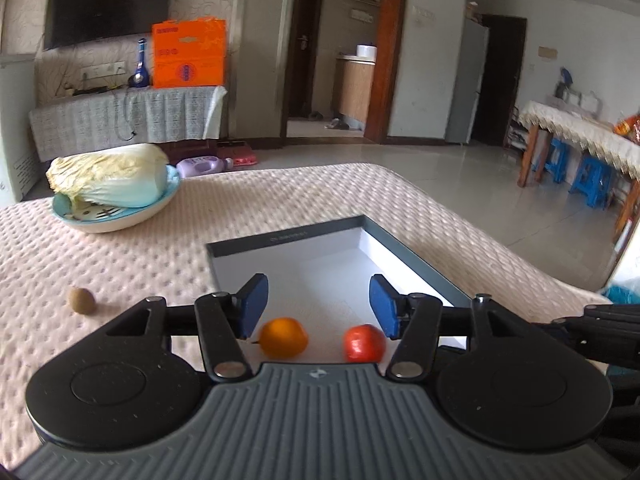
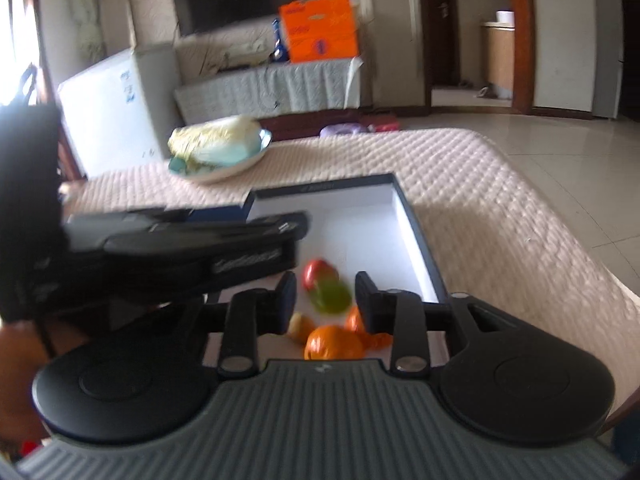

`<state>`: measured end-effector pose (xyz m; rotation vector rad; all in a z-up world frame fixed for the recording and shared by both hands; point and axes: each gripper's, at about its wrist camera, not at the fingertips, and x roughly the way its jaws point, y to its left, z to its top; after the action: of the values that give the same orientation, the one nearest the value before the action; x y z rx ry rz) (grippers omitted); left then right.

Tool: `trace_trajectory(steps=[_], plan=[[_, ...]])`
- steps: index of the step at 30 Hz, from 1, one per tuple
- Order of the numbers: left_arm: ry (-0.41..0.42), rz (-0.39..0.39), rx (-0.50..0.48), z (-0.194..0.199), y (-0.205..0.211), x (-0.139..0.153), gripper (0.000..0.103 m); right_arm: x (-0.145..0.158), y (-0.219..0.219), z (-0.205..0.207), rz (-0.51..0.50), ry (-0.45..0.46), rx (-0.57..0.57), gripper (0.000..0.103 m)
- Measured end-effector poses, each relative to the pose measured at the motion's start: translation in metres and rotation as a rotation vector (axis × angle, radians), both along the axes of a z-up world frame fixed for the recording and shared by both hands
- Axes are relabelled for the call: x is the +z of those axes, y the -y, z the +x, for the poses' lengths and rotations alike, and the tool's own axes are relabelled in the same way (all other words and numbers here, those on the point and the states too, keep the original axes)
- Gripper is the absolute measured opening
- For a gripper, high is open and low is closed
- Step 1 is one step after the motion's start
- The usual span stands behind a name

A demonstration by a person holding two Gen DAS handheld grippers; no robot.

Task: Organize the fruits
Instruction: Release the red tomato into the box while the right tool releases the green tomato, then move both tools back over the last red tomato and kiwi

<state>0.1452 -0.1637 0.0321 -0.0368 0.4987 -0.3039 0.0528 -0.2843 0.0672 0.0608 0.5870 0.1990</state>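
Fruits [image 2: 330, 320] blurred (right view)

No lettering can be made out for certain. The orange box [image 1: 189, 53] beside the television [image 1: 107, 1] carries white printing, too small to read. The grey rim of the open box [image 1: 288, 235] on the bed shows a faint line of print, also illegible.

A napa cabbage [image 1: 108, 174] lies in a pale blue dish [image 1: 116, 220] on the quilted worktop [image 1: 120, 264]. Behind, an orange carton [image 1: 189, 53] and a blue bottle [image 1: 140, 68] stand under a wall television [image 1: 106, 2]. Blue stools [image 1: 592, 180] sit under a side table [image 1: 576, 128].
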Motion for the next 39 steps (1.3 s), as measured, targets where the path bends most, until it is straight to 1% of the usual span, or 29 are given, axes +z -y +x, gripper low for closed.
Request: trace_trajectory(steps=[4, 8, 13, 17, 26, 32, 34, 36, 39], plan=[[0.007, -0.024, 0.04, -0.002, -0.018, 0.005, 0.064, 0.003, -0.006, -0.001, 0.007, 0.035, -0.014, 0.042], [0.018, -0.005, 0.081, -0.007, -0.035, 0.01, 0.064, 0.004, -0.017, 0.001, 0.014, 0.043, -0.003, 0.042], [0.025, -0.005, 0.124, -0.012, -0.06, 0.015, 0.065, 0.006, -0.041, 0.003, 0.015, 0.042, 0.039, 0.042], [0.026, 0.0, 0.15, -0.015, -0.079, 0.018, 0.067, 0.006, -0.062, 0.003, 0.003, 0.041, 0.078, 0.042], [0.031, 0.013, 0.208, -0.023, -0.121, 0.02, 0.067, 0.003, -0.105, 0.009, 0.0, 0.031, 0.144, 0.042], [0.02, 0.027, 0.278, -0.031, -0.163, 0.012, 0.068, -0.004, -0.139, 0.017, 0.01, 0.015, 0.192, 0.042], [-0.006, 0.044, 0.303, -0.031, -0.182, 0.006, 0.068, -0.008, -0.151, 0.02, 0.006, 0.01, 0.205, 0.042], [0.002, 0.043, 0.333, -0.035, -0.201, 0.002, 0.068, -0.012, -0.162, 0.023, 0.001, 0.006, 0.213, 0.042], [-0.021, 0.05, 0.369, -0.039, -0.231, -0.005, 0.068, -0.017, -0.176, 0.031, 0.0, 0.005, 0.216, 0.042]])
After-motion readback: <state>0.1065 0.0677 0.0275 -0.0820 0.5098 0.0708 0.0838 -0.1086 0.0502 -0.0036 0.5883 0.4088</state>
